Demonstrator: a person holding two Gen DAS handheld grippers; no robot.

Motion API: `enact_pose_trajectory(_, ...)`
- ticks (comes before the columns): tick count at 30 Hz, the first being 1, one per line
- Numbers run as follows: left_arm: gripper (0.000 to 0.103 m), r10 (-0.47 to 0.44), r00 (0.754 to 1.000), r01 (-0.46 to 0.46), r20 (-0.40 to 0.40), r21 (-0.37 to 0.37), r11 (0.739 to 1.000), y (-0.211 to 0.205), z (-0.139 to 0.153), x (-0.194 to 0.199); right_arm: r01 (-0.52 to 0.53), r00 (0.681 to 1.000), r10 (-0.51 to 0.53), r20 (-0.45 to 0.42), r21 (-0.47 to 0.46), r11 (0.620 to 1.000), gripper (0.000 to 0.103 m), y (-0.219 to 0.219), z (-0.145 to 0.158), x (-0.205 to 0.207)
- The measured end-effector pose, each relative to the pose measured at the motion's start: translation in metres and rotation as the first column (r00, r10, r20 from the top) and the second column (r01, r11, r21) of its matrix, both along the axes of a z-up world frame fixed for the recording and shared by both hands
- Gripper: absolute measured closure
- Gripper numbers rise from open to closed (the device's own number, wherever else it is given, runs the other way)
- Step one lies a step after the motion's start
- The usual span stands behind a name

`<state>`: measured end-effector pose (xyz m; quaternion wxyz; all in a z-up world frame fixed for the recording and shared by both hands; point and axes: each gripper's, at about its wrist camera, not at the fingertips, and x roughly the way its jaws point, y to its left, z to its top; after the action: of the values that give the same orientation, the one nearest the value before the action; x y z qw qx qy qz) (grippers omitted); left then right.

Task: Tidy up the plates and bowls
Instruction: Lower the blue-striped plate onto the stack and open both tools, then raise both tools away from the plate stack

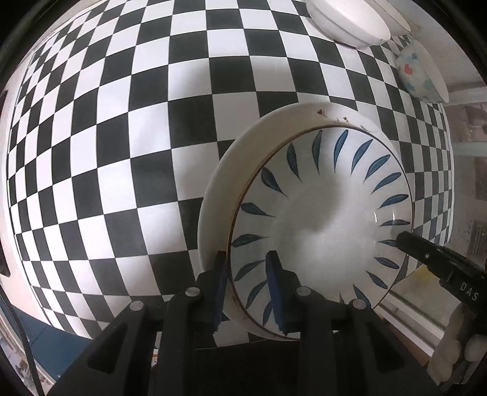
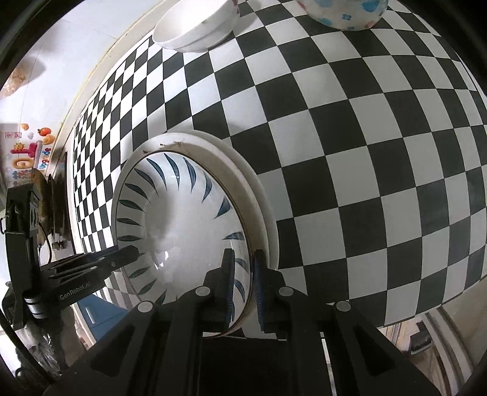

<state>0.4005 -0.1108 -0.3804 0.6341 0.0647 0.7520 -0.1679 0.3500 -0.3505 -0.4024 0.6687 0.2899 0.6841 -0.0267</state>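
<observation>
The left gripper (image 1: 248,292) sits at 6 o'clock in its own view. Its two blue pads pinch the rim of the blue-leaf plate (image 1: 322,219), one pad inside the plate and one outside. The right gripper (image 2: 245,289) does the same on the other side of that plate (image 2: 182,225), so both tools are clamped on it. From the left camera the right tool shows as a black tip at 4 o'clock, and from the right camera the left tool shows at 8 o'clock.

The blue-leaf plate lies on top of a bigger white plate (image 1: 231,170), whose rim sticks out around it. Both sit near the table's edge on a black and white checkered cloth (image 1: 121,137) that covers the whole table.

Farther off, at 1 o'clock in the left view, is a white bowl (image 1: 347,21). Near it, at 2 o'clock, is a spotted bowl (image 1: 420,73) with blue and red dots. Both are well apart from the plates.

Past the table in the right view, at 9 o'clock, a pale wall (image 2: 76,54) has bright cartoon stickers (image 2: 27,152). In the left view, at 3 o'clock, there is a reddish brick wall (image 1: 468,121)
</observation>
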Motion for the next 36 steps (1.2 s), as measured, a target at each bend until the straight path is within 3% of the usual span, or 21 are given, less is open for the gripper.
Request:
enact_pose_trajectory(8,0.079,0.038,0.998,-0.040,0.048,0.044,0.998,-0.002,0.012,-0.017,-0.048,0.998,0.050,0.027,-0.087,0.995,0.088,0.013,0.021,-0.001)
enact_pose_trajectory(13,0.079,0.050,0.992,-0.058,0.118,0.064,0.996,-0.006,0.029,-0.031,-0.097,0.992,0.108,0.069,-0.144,0.985,0.088,0.022,0.046,0.000)
enact_pose_trajectory(20,0.079,0.040,0.968,-0.053,0.246,0.043,0.998,-0.004,0.086,-0.055,-0.140,0.981,0.163,0.109,-0.196,0.971,0.088,0.050,0.089,-0.008)
enact_pose_trajectory(28,0.079,0.014,0.922,-0.012,0.387,-0.007,1.000,0.016,0.162,-0.084,-0.099,0.964,0.160,0.214,-0.272,0.957,0.088,0.078,0.170,-0.036)
enact_pose_trajectory(33,0.079,0.004,0.898,0.009,0.441,-0.028,1.000,0.032,0.192,-0.100,-0.055,0.961,0.134,0.244,-0.305,0.951,0.088,0.095,0.211,-0.062)
enact_pose_trajectory(36,0.079,0.004,0.899,0.020,0.438,-0.051,0.999,0.040,0.201,-0.111,-0.028,0.959,0.113,0.258,-0.311,0.950,0.088,0.104,0.228,-0.080)
